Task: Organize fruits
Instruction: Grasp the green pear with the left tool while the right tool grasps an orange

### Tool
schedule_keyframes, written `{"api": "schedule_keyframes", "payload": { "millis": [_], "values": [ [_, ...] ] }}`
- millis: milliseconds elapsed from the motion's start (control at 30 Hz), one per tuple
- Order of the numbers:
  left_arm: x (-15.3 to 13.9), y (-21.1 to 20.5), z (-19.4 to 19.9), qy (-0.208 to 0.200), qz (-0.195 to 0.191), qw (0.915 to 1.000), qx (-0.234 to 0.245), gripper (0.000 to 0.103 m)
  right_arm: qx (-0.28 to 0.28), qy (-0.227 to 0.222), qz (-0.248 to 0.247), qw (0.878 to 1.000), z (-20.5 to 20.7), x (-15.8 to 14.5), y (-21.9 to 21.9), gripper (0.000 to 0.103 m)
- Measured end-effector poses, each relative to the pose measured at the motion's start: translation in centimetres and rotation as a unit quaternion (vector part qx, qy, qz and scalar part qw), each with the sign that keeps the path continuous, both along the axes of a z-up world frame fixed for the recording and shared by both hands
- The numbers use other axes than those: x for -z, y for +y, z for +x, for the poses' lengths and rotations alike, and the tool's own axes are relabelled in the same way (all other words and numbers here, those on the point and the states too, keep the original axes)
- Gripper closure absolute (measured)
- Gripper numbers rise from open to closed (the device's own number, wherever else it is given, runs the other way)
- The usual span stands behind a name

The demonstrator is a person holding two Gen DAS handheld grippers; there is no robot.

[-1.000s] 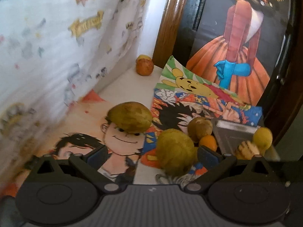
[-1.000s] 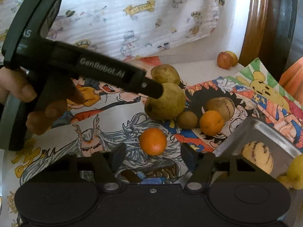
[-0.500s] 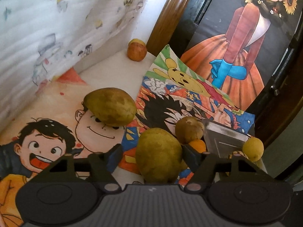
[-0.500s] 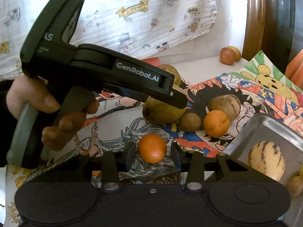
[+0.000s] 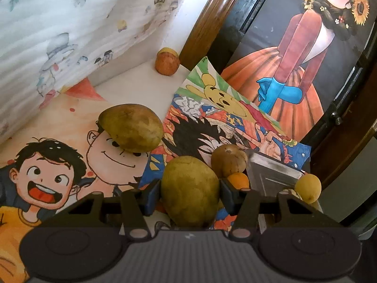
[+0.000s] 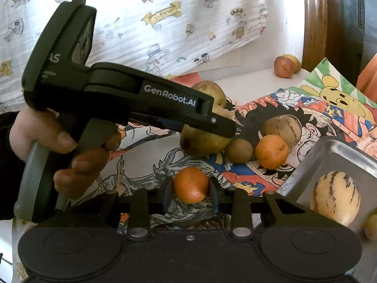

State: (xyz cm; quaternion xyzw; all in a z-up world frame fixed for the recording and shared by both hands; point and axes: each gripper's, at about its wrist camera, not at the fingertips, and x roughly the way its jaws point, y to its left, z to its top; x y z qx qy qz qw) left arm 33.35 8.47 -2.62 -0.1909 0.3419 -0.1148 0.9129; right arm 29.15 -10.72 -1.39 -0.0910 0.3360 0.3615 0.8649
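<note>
1. While both tools sit low over the drawing-covered surface (image 6: 146, 155), the left gripper (image 5: 190, 189) has its fingers closed in against the sides of a big yellow-green pear-shaped fruit (image 5: 190, 189), just left of the square metal tray (image 6: 334, 151).
2. The right gripper (image 6: 190, 189) has its fingers pressed to a small round orange (image 6: 190, 185), also left of the tray.
3. The pear looks heavy, firm and smooth, so gripping its widest belly seems safest; the orange seems light and slightly yielding.
</note>
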Motion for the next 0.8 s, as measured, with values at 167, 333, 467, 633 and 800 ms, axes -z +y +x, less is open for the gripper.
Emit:
{"api": "schedule_keyframes", "payload": {
  "millis": [167,333,467,633,800],
  "values": [
    [-0.2,0.2,-1.2,0.000,0.003,1.0000,-0.007,0.046,-0.003,-0.010,-0.009,1.000,-0.4,-0.1,0.0,0.069],
    [-0.4,0.4,-2.4,-0.001,0.001,0.9999,-0.013,0.046,-0.003,-0.009,-0.006,1.000,-1.3,-0.6,-0.5,0.069],
    [-0.5,0.1,-3.7,-0.002,0.000,0.9999,-0.013,0.046,0.003,-0.009,0.004,1.000,-2.2,-1.2,-1.3,0.069],
    [-0.5,-1.0,-5.1,-0.007,0.004,0.9999,-0.012,0.046,0.015,-0.009,0.015,1.000,-3.3,-1.7,-2.4,0.069],
    [-1.0,-2.0,-6.4,-0.014,0.004,0.9999,-0.010,0.046,0.029,-0.009,0.029,0.999,-4.6,-2.2,-4.1,0.069]
  ]
}}
